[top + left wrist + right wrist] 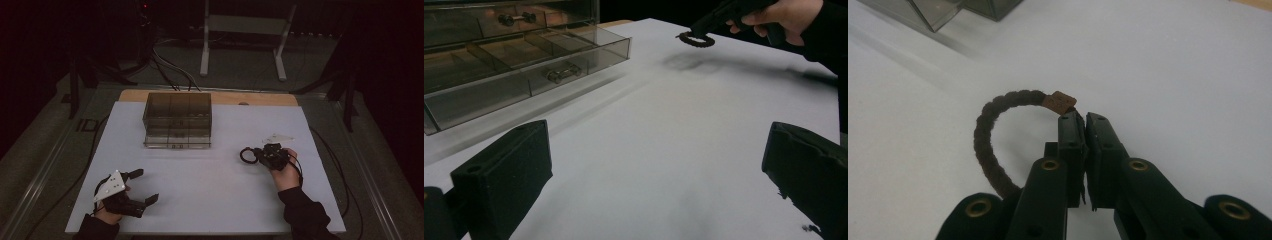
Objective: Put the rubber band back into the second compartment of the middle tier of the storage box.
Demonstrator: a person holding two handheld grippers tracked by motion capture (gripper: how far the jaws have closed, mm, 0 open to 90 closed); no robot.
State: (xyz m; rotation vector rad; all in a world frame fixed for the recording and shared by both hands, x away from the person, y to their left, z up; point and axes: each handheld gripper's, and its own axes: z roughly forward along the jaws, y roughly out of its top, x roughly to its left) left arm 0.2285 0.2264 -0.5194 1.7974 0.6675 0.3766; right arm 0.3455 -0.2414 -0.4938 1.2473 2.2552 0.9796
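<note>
One unreadable brown tag (1060, 101) on hair tie (985, 145).

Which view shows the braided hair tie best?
Right gripper view: the hair tie sits close up, braid and brown tag clear, pinched in the right gripper. The high view and left gripper view show it small, a dark ring.

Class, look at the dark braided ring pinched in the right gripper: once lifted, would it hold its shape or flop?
The braided ring probably stays roughly round: it keeps its loop while the right gripper grips one side. The twisted cord looks soft and light, so it may sag slightly. Slipping seems unlikely.
</note>
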